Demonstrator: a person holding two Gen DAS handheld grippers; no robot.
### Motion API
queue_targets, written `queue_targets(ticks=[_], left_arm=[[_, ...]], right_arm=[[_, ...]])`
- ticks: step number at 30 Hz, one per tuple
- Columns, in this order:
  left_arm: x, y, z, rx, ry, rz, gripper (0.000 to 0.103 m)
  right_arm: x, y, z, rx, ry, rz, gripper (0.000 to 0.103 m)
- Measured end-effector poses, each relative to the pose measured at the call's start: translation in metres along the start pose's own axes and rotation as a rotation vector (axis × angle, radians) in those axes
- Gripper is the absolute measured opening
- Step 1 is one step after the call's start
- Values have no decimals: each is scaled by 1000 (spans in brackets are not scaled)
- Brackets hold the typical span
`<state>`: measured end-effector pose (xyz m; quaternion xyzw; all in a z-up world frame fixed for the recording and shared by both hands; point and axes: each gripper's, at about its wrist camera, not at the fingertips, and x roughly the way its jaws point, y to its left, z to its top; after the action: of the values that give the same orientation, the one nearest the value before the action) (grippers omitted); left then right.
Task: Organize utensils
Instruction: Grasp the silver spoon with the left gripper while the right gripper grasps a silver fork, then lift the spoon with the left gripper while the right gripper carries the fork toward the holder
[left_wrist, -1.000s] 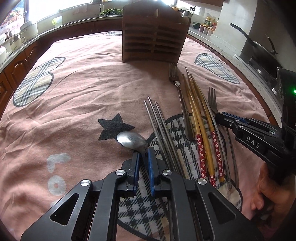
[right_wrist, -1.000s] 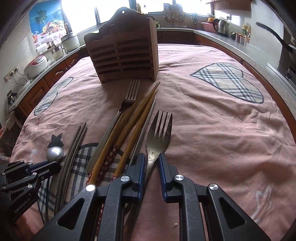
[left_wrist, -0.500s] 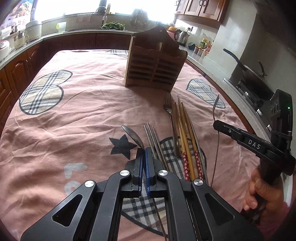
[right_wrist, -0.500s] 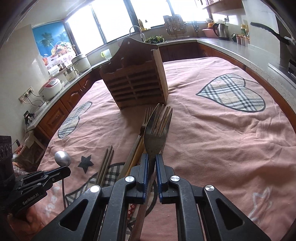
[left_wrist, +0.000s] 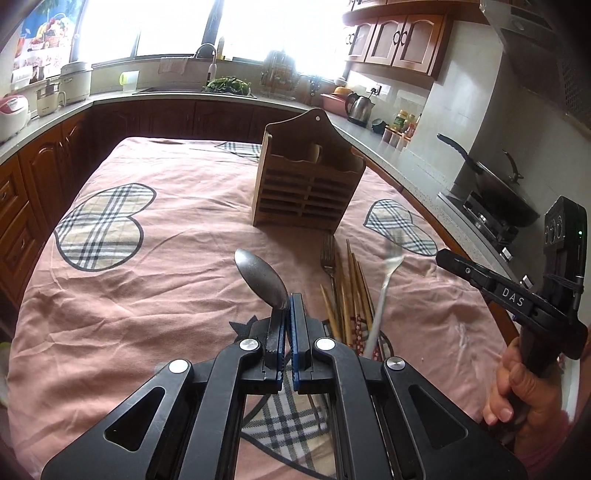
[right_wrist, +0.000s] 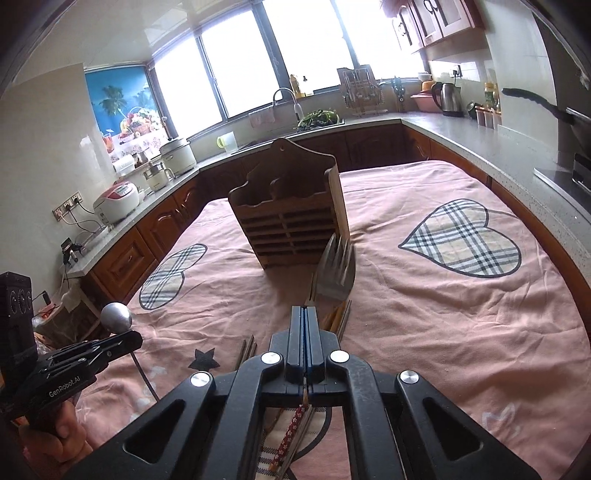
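Observation:
My left gripper is shut on a metal spoon, bowl pointing up, held above the pink tablecloth. My right gripper is shut on a metal fork, tines up; the fork also shows blurred in the left wrist view. A wooden utensil holder with open top compartments stands upright ahead at mid-table; it also shows in the right wrist view. A second fork and several wooden chopsticks lie on the cloth below. The left gripper and spoon show at the right view's left.
The pink cloth with plaid hearts covers the table. Metal chopsticks lie near a black star print. Kitchen counters ring the table, with a wok on the stove at right and a kettle behind.
Both grippers have risen from the cloth, the left lifting the spoon and the right lifting the fork. Both now look more level toward the holder.

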<state>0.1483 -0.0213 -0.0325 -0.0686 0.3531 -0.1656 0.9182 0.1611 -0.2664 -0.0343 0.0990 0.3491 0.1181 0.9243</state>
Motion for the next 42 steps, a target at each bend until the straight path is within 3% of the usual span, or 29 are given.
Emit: queue_targets(ticks=[2, 6, 10, 15, 20, 22, 24, 27, 42], left_arm=[[0, 1, 3, 2, -7, 5, 2], [0, 5, 5, -10, -12, 9, 2], [3, 9, 5, -22, -4, 9, 2], [10, 13, 10, -34, 5, 13, 2], [18, 17, 20, -43, 9, 20, 2], [22, 18, 24, -46, 11, 21, 2], [25, 19, 27, -47, 12, 25, 2], [29, 18, 32, -46, 13, 23, 2], [18, 2, 47, -13, -30, -8, 2]], right_arm=[[-1, 1, 4, -10, -15, -5, 0], [16, -10, 5, 27, 43, 7, 2], [47, -25, -6, 77, 114, -23, 37], [92, -53, -11, 114, 169, -85, 37], [134, -80, -2, 177, 211, -56, 36], [140, -83, 4, 167, 205, -56, 32], [142, -85, 7, 167, 211, -39, 17], [135, -81, 12, 146, 187, -31, 4], [39, -42, 53, 48, -51, 15, 2]])
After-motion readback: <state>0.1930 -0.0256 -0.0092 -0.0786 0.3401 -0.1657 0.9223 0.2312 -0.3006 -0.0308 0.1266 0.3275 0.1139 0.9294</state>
